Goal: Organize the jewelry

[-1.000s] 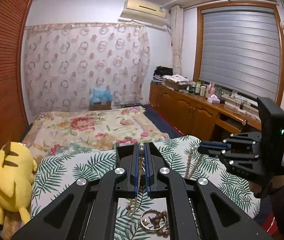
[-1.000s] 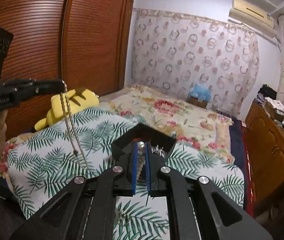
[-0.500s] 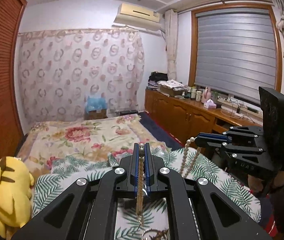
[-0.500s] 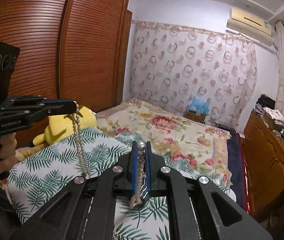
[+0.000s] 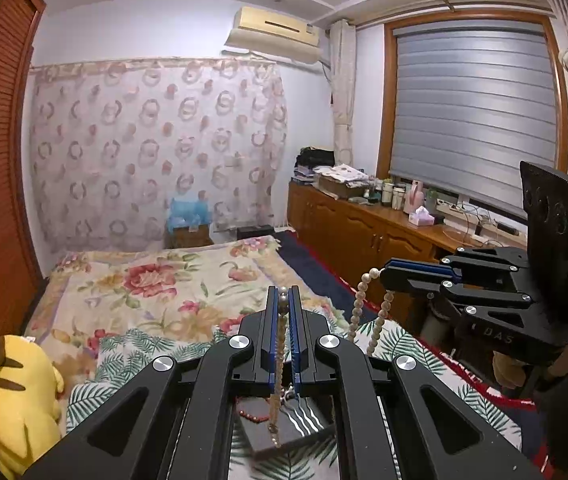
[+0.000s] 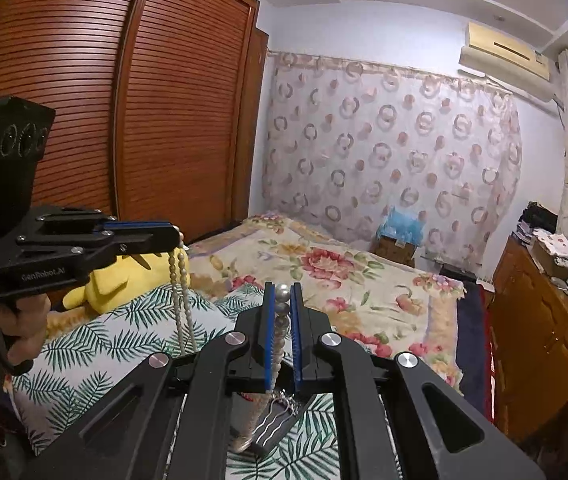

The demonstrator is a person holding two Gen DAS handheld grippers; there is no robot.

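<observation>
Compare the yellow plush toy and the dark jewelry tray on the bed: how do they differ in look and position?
The yellow plush toy is bright, rounded and soft, while the dark jewelry tray is flat and angular with white wavy lines. The plush toy sits at the bed's left edge by the wardrobe; the jewelry tray lies directly below the left gripper, under the hanging pearl necklace. Both rest on the leaf-print cover.

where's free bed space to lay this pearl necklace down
Free: the palm-leaf sheet between the Pikachu plush and the grippers, and the floral quilt beyond. Crowded: directly under both grippers, where the dark jewelry tray sits beneath the hanging pearl necklace.
</observation>
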